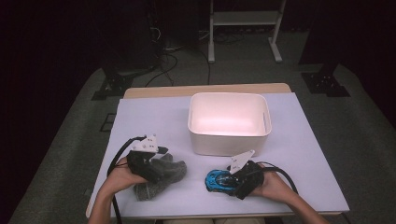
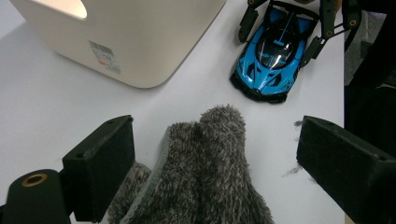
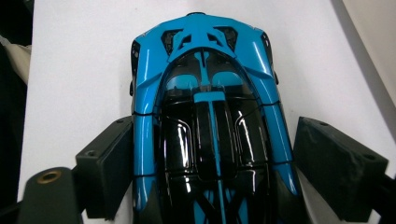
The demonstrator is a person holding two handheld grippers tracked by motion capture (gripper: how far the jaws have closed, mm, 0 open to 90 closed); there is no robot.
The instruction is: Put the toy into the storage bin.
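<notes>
left hand-held gripper (image 2: 215, 163): jaws wide, straddling grey fuzzy sock (image 2: 205, 172), not gripping | right hand-held gripper (image 3: 210, 172): jaws spread around blue toy car (image 3: 210, 121), left pad touching | sock, car: on worktop (image 1: 154, 116), near edge | white bin (image 1: 229, 122): just behind them

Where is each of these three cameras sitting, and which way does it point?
High view: above the person's side, looking forward and down on the white-covered table; both forearms, left gripper and right gripper show.
Left gripper view: rides the left gripper, looking between its open black fingers at the fuzzy grey sock.
Right gripper view: rides the right gripper, its open fingers flanking the glossy blue and black toy car.
Shared: the left gripper view also shows the car and right gripper; the cream plastic bin shows too.
</notes>
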